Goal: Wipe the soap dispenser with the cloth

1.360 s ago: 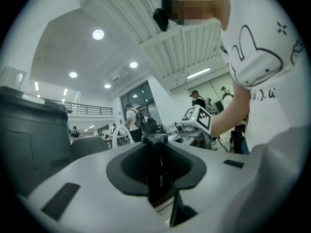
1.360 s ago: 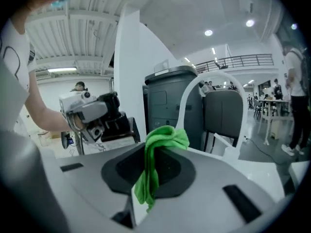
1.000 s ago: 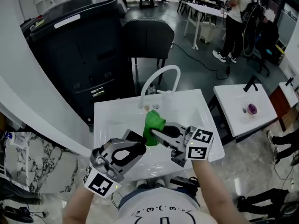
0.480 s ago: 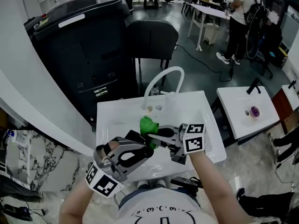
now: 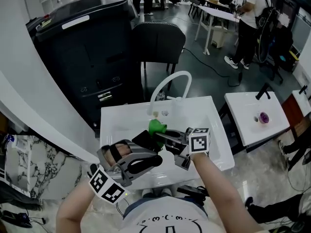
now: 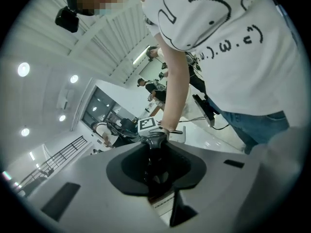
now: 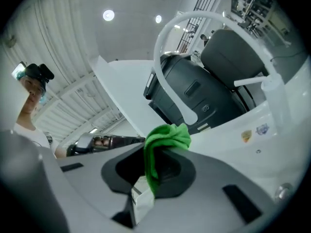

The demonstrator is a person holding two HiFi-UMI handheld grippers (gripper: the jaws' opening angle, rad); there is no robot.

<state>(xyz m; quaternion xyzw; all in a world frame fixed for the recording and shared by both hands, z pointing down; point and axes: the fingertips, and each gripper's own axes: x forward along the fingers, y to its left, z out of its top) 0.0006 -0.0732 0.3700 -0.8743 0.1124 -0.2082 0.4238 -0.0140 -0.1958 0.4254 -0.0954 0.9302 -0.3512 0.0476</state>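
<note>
Cloth (image 5: 155,126) lowered — one (green), one soap dispenser (image 5: 144,139)

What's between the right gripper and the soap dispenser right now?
The green cloth, clamped in the right gripper, bunches up between its jaws and the dark soap dispenser in the left gripper; the head view shows it.

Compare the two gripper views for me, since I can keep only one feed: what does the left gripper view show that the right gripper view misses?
Only the left gripper view: the dark soap dispenser clamped in the left tongs, a marker cube beyond it, and the person's white shirt.

Only the right gripper view: the green cloth pinched in the right tongs, the white faucet and the black cabinet.

Both: the person's head camera and the ceiling lights.
</note>
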